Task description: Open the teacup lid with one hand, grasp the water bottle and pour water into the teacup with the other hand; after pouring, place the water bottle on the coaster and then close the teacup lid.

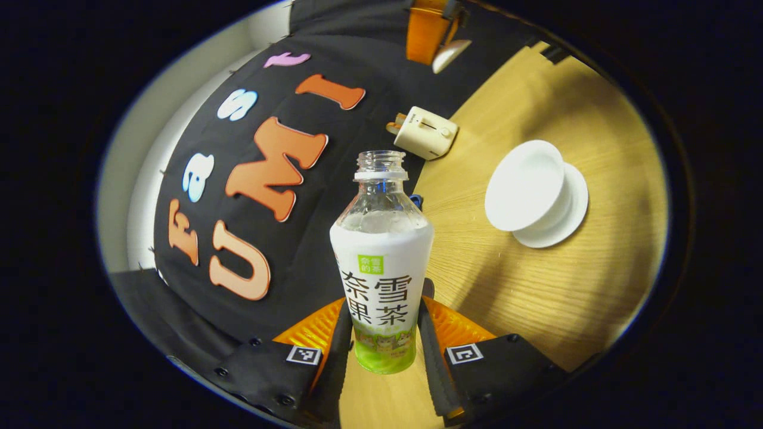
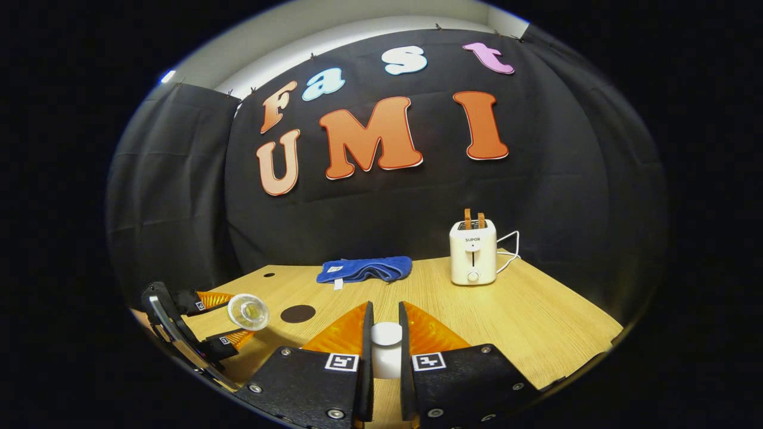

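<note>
The water bottle [image 1: 382, 262] stands at the centre of the left gripper view, uncapped, its neck toward the top of the frame and its labelled lower body seated between the two fingers of the left gripper [image 1: 384, 351], which press on it from both sides. The whole view is rolled, so the wooden table [image 1: 536, 298] fills the right half. To the right of the bottle, at mid-right of the frame and well apart from it, the open teacup [image 1: 524, 185] sits on its saucer [image 1: 566, 220]; its contents cannot be judged.

In the right gripper view, the teacup lid [image 2: 386, 348] sits at bottom centre, its white knob clamped between the two fingers of the right gripper [image 2: 385, 351], which are nearly together on it. At lower left of that frame the left gripper appears with the bottle mouth pointing toward the camera. Just right of it a dark round coaster [image 2: 297, 313] lies bare on the table. Farther back lie a folded blue cloth [image 2: 365, 269] at centre and a cream toaster [image 2: 473, 252] to its right, holding two slices.
</note>
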Demonstrator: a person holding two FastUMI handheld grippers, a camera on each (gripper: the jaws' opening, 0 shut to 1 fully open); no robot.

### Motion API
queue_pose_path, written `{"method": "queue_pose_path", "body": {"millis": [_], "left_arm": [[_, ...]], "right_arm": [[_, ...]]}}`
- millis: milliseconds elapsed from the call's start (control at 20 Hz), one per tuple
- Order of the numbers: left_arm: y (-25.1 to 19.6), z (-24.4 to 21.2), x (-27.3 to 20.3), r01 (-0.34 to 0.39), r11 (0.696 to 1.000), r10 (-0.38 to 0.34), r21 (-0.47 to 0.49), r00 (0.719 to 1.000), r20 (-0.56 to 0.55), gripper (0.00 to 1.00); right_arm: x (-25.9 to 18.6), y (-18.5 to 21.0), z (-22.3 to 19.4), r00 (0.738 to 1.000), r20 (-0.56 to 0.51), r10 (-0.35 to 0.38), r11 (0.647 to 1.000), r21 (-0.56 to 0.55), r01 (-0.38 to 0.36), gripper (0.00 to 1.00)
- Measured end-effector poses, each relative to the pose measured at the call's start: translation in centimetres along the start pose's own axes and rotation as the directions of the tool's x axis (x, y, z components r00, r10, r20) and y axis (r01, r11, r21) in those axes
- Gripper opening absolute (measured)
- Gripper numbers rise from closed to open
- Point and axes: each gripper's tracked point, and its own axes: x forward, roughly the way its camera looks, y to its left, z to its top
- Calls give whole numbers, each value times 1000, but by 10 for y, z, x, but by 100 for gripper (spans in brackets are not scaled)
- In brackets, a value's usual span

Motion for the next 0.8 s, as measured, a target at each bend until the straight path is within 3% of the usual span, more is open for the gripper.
{"method": "queue_pose_path", "body": {"millis": [50,100,350,500,600,650,800], "left_arm": [[-2,3,-3,4,999,-4,35,1000,7,65],[-5,5,-4,12,998,-13,64,1000,10,58],[-2,8,2,51,976,-55,212,998,15,61],[-1,9,7,62,952,-68,298,998,9,58],[1,15,9,57,930,-73,363,997,28,65],[2,18,12,46,918,-67,395,997,42,59],[2,13,16,42,881,-67,471,997,38,62]], "right_arm": [[0,-2,-1,1000,2,-3,1000,0,3,18],[0,-3,-1,1000,2,-7,1000,-1,7,18],[-1,-14,-3,1000,4,-25,1000,9,25,18],[-3,-19,-5,1000,6,-29,999,19,29,18],[-4,-22,-6,1000,8,-30,999,23,30,18],[-5,-24,-6,999,11,-33,999,22,32,18],[-7,-26,-8,999,17,-29,999,22,28,18]]}}
